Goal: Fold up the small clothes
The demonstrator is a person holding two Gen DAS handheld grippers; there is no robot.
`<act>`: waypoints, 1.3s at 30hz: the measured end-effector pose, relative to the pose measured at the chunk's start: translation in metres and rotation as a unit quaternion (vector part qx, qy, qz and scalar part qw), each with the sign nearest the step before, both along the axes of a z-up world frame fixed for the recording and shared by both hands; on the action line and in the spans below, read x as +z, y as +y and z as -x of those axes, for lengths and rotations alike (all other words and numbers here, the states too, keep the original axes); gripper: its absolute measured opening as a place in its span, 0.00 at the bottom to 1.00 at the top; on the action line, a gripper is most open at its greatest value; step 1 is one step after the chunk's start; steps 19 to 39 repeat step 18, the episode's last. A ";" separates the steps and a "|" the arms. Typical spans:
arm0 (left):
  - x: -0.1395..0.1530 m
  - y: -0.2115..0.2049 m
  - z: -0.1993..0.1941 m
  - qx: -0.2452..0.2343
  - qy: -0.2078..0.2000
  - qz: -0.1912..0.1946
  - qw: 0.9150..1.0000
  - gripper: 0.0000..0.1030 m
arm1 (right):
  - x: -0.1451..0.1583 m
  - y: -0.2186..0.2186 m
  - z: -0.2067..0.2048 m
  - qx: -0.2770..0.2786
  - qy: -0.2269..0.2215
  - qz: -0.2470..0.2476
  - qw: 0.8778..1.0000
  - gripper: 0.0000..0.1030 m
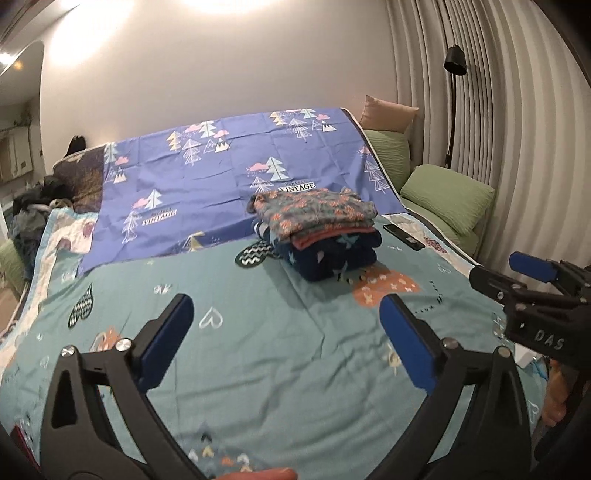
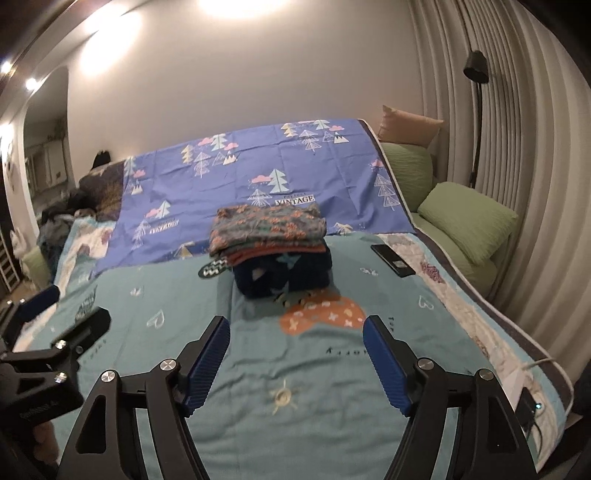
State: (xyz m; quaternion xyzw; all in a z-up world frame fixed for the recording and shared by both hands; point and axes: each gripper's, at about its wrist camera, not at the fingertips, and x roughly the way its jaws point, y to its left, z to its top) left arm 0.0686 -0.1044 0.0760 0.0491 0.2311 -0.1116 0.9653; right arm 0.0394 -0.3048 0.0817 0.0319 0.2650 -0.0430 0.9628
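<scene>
Now both jaws gape empty — left hand-held gripper [image 1: 286, 325], right hand-held gripper [image 2: 297, 347]. Folded stack [image 2: 271, 247] looks finished on the bed [image 2: 258, 369] — next likely calls for fetching another garment.

I see dim, warm light, ceiling-lamp glare [image 1: 218, 3] blowing out the wall [image 2: 258, 74]; fisheye bends edges, slight blur.

Both wrist views bedward, sharing folded stack [image 1: 317, 236]
</scene>
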 end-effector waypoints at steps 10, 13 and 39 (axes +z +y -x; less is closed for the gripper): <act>-0.006 0.026 0.033 0.008 0.011 0.006 1.000 0.97 | -0.004 0.031 0.031 0.008 -0.001 0.010 1.000 0.75; -0.007 0.030 0.040 0.010 0.012 0.006 1.000 0.97 | -0.004 0.036 0.036 0.003 -0.003 0.012 1.000 0.75; -0.006 0.037 0.047 0.008 0.013 0.013 1.000 0.97 | -0.003 0.044 0.045 -0.001 -0.003 0.025 1.000 0.75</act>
